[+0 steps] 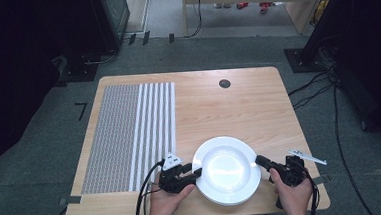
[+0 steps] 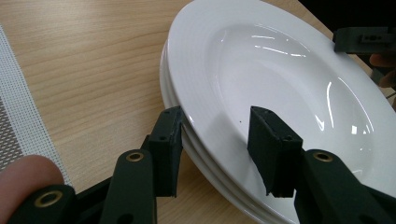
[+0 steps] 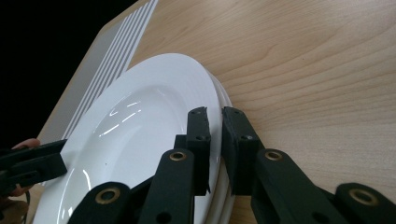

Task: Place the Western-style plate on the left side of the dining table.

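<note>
I see my left hand-held gripper (image 2: 215, 135) straddling the left rim of the top plate (image 1: 227, 169), one pad touching, jaws apart; the stack sits near the surface's (image 1: 238, 109) front edge; my right hand-held gripper (image 3: 215, 121) is clamped on its right rim.

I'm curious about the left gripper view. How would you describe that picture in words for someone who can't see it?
A stack of white plates lies on a wooden table, and the left tool straddles the top plate's rim, one black jaw outside it and one inside, with a gap showing at the inner jaw. A grey woven mat lies at the left edge, and the other tool reaches the far rim.
</note>
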A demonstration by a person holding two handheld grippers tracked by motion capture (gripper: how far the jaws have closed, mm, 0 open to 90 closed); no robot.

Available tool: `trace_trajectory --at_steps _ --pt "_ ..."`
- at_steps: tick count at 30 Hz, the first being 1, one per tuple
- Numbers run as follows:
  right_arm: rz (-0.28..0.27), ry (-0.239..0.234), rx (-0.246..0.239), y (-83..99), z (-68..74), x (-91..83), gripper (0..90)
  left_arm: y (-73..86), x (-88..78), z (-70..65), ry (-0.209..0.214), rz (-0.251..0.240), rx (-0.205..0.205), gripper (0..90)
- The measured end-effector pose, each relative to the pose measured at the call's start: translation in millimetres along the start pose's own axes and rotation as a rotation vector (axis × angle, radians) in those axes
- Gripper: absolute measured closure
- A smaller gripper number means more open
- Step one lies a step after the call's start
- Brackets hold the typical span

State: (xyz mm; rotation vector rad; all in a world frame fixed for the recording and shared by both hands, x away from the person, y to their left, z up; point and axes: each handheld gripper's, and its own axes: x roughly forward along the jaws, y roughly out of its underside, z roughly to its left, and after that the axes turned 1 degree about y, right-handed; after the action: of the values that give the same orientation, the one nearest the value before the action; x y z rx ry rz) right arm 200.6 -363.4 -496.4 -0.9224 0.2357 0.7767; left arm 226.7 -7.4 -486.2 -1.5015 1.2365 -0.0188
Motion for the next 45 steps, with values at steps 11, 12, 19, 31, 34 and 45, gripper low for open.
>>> trace_trajectory --at_steps 11,12,19,31,34,45 --pt "0.015 -0.056 0.100 -1.7 -5.2 -0.4 82.6 0.8 0.3 0.9 0.001 0.001 -0.005 56.9" --pt "0.006 -0.078 0.113 -2.2 -5.1 -1.3 82.4 1.2 0.6 1.1 0.000 0.005 -0.007 57.2" --pt "-0.002 -0.110 0.137 -1.2 -1.2 1.4 81.8 1.3 0.8 2.5 0.011 0.002 -0.028 56.4" --pt "-0.078 -0.183 0.099 0.2 3.5 1.4 83.2 1.6 0.4 6.6 0.041 -0.009 -0.053 55.6" --pt "-0.098 -0.201 0.069 0.5 4.4 1.7 83.0 2.3 0.2 7.8 0.049 -0.018 -0.061 55.8" --pt "-0.144 -0.245 -0.004 1.1 10.3 3.7 82.9 4.2 -1.9 18.2 0.110 -0.068 -0.127 62.7"
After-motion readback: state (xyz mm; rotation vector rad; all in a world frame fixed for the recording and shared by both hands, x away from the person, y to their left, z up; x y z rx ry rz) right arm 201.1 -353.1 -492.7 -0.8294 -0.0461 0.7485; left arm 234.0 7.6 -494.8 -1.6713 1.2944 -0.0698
